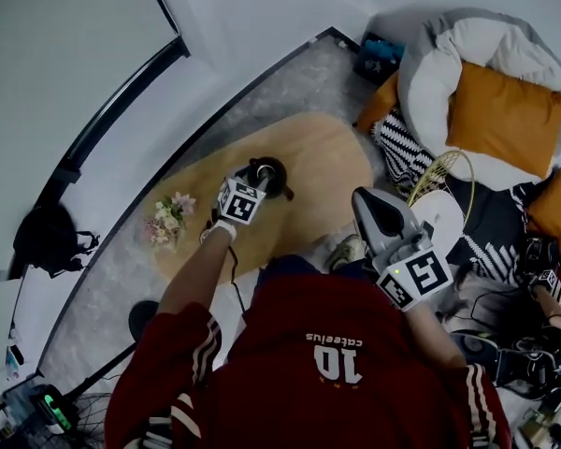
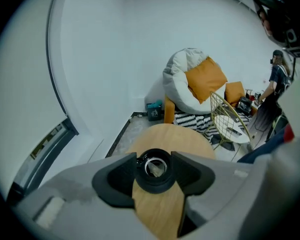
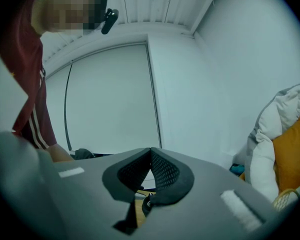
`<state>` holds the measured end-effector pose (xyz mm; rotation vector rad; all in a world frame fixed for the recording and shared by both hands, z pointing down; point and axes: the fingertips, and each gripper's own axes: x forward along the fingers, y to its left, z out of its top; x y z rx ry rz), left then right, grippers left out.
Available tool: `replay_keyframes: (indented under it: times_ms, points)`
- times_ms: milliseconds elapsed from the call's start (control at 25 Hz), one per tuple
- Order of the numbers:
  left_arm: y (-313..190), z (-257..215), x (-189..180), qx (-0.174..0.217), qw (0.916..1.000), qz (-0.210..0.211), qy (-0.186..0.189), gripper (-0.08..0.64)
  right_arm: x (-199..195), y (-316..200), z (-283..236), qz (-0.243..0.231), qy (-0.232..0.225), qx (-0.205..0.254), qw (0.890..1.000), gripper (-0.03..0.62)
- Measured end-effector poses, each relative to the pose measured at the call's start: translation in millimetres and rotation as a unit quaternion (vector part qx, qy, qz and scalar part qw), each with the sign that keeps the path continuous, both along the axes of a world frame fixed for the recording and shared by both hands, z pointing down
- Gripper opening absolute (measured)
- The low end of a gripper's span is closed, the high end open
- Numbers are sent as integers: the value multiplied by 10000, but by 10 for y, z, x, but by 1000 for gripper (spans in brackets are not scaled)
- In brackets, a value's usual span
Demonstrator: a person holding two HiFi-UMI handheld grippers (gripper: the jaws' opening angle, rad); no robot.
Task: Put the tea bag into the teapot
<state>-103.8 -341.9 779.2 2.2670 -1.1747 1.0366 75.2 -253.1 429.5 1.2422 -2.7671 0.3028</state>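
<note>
Up close, the head view shows a person in a red shirt with white stripes, holding one grey tool in each hand. The right gripper sits near the person's body, off the edge of the oval wooden table. Only the right gripper view tells how this tool stands: its two black pads are pressed together at the tips, and nothing is between them.

A bit farther out, the left gripper hangs over the round black teapot on the table. From the head view you cannot see into the pot. The left gripper view looks straight down into it. There the left gripper's jaws stand wide apart, one on each side of the pot's mouth, and they hold nothing. The small pale tea bag lies inside the teapot, down in the shiny ring of its opening.

To the left of the pot, the head view alone shows a little bunch of pink and white flowers at the table's edge.

Farthest away, past the table, is a big white beanbag with a square orange cushion on it.
</note>
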Motion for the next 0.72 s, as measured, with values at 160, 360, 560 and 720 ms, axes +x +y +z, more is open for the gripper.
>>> replay_keyframes:
  times_ms: [160, 360, 560, 720]
  points:
    - [-6, -185, -34, 144, 9996, -182, 148, 224, -5, -11, -12, -89, 24, -28, 10000, 3]
    - [-5, -520, -105, 396, 9976, -436, 372, 224, -20, -26, -58, -213, 95, 11, 9997, 3]
    - [65, -913, -233, 815, 9917, -703, 707, 224, -59, -26, -56, -253, 112, 68, 9996, 3]
    - [160, -1418, -262, 1253, 9826, -801, 1109, 222, -65, -64, -148, -243, -7, 111, 9996, 3]
